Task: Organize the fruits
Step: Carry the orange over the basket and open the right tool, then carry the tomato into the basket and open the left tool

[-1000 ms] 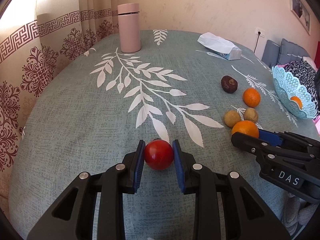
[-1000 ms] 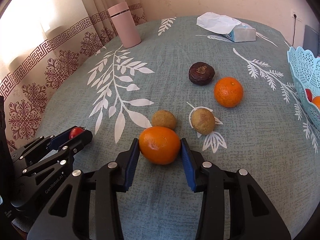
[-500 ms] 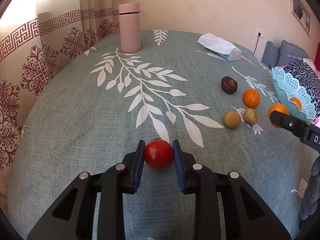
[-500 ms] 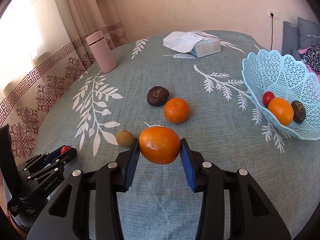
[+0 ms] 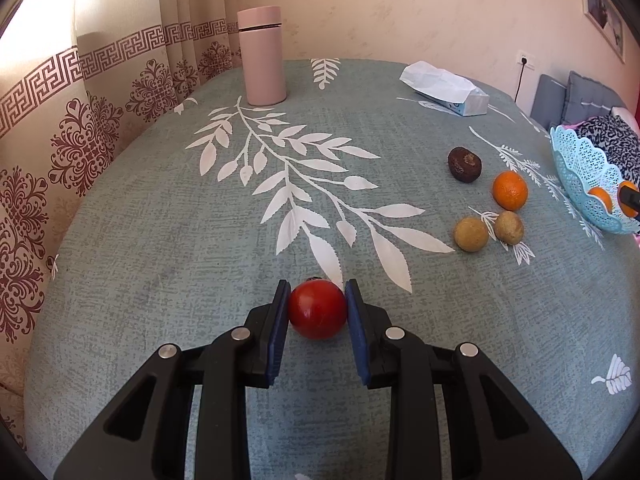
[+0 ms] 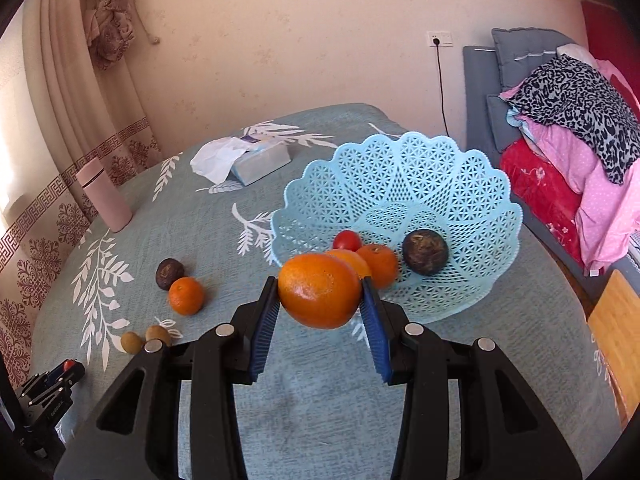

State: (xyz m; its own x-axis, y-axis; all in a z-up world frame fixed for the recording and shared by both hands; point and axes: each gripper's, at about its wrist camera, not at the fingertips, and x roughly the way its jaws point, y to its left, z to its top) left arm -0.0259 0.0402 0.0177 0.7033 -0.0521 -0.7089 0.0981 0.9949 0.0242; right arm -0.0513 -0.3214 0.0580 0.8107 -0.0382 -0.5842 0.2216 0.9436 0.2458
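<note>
My left gripper (image 5: 317,308) is shut on a red tomato (image 5: 317,311) that rests on the grey-green tablecloth. My right gripper (image 6: 320,298) is shut on a large orange (image 6: 319,290) and holds it in the air just in front of the near rim of the light-blue lattice basket (image 6: 420,176). Inside the basket lie a small red tomato (image 6: 346,240), two oranges (image 6: 378,264) and a dark brown fruit (image 6: 425,251). On the cloth remain a dark fruit (image 5: 464,164), an orange (image 5: 509,190) and two small brownish fruits (image 5: 471,234).
A pink flask (image 5: 261,62) stands at the far left of the table and a tissue pack (image 5: 448,88) lies at the back. Patterned curtains hang on the left. A bed with piled clothes (image 6: 580,120) sits to the right of the table.
My right gripper lifted the large orange off the cloth and carried it right to the basket's near rim. The left gripper with its tomato stayed put.
</note>
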